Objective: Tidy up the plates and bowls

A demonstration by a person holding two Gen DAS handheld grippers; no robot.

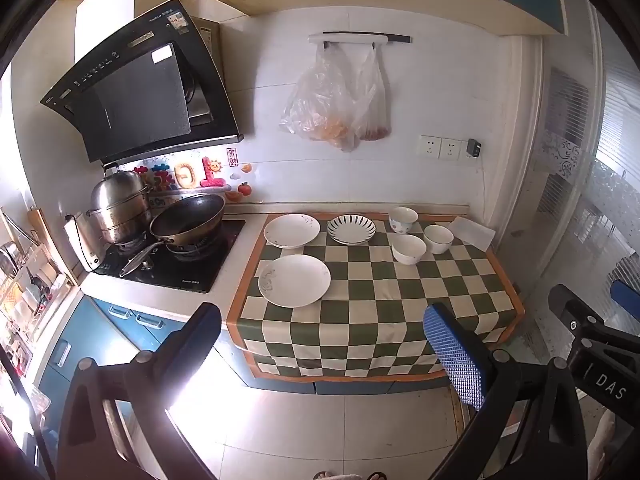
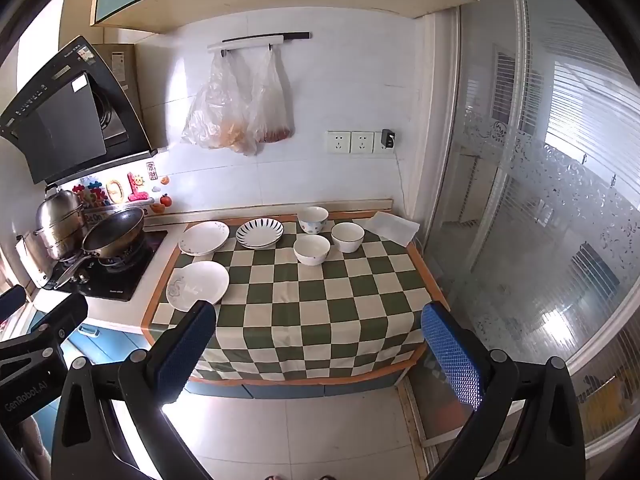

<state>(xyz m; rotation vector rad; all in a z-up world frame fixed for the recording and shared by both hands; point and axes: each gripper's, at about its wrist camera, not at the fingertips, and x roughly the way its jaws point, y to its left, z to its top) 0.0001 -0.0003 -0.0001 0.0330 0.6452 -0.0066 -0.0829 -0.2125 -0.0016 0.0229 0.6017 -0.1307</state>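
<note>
You are holding both hand-held grippers wide and empty, short of the surface.

Your left hand-held gripper and right hand-held gripper are pointing down toward the checkered cloth. Three plates are lying flat, rims up, at the left; three bowls are standing upright, mouths up, at the far right. Being round, they have no long axis.

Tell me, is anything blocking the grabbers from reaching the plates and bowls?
Nothing visible is. Both the left gripper and the right gripper are open and empty, held back over the floor. Bare green-and-cream checkered cloth lies before the round white plate with a grey pattern and the white ceramic bowls.
</note>
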